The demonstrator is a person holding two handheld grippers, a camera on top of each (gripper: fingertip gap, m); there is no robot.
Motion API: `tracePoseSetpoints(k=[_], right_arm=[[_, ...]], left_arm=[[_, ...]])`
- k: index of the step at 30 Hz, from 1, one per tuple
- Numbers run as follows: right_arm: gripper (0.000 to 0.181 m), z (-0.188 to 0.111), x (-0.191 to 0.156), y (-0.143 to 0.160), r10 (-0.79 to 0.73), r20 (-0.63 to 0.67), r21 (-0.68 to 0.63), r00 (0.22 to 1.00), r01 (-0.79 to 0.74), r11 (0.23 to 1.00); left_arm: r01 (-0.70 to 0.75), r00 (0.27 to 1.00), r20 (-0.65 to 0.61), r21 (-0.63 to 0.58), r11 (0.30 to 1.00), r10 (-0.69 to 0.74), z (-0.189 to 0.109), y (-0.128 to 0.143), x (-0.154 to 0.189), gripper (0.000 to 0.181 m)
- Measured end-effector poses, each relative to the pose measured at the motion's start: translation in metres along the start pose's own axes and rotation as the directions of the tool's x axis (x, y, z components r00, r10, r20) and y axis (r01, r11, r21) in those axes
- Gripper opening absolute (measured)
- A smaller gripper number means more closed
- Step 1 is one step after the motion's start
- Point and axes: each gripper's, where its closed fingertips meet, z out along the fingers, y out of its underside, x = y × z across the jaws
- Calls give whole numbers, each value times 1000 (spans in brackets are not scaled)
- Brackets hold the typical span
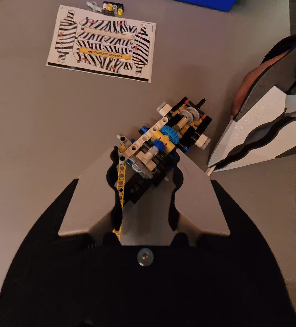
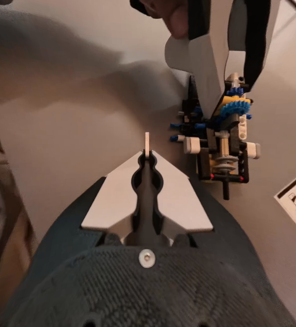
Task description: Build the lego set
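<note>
The left gripper point(image 1: 144, 169) reaches down over the grey table point(image 1: 28, 123), its jaws clamped around the near end of the half-built lego chassis point(image 1: 163, 141). The right gripper point(image 2: 147, 155) hovers just beside it, pinching a thin white piece point(image 2: 147, 143).

Table point(image 1: 28, 109): plain grey. Sticker sheet point(image 1: 101, 44): white, black zebra stripes, yellow band. Lego model point(image 1: 161, 141) — black frame, yellow beam, white liftarm, blue gears, red pin tips. Gripper fingers point(image 2: 119, 194): white, black wavy pads. Held piece point(image 2: 147, 144) — white.
</note>
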Motion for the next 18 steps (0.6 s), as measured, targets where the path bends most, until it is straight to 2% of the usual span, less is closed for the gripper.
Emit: tracePoseSetpoints(k=[5, 9, 13, 18], right_arm=[[3, -15, -47, 7, -151, 93, 39, 984, 147, 988], [3, -15, -74, 3, -254, 131, 68, 958, 247, 967], [3, -10, -89, -2, -274, 187, 80, 943, 263, 962], [3, -9, -92, -3, -283, 190, 83, 940, 272, 959]], left_arm=[[113, 989, 98, -14, 993, -111, -11, 17, 33, 62], [290, 928, 238, 27, 957, -288, -24, 37, 63, 62], [358, 864, 347, 88, 929, -366, -36, 53, 87, 62], [361, 858, 341, 132, 923, -384, -39, 58, 103, 64]])
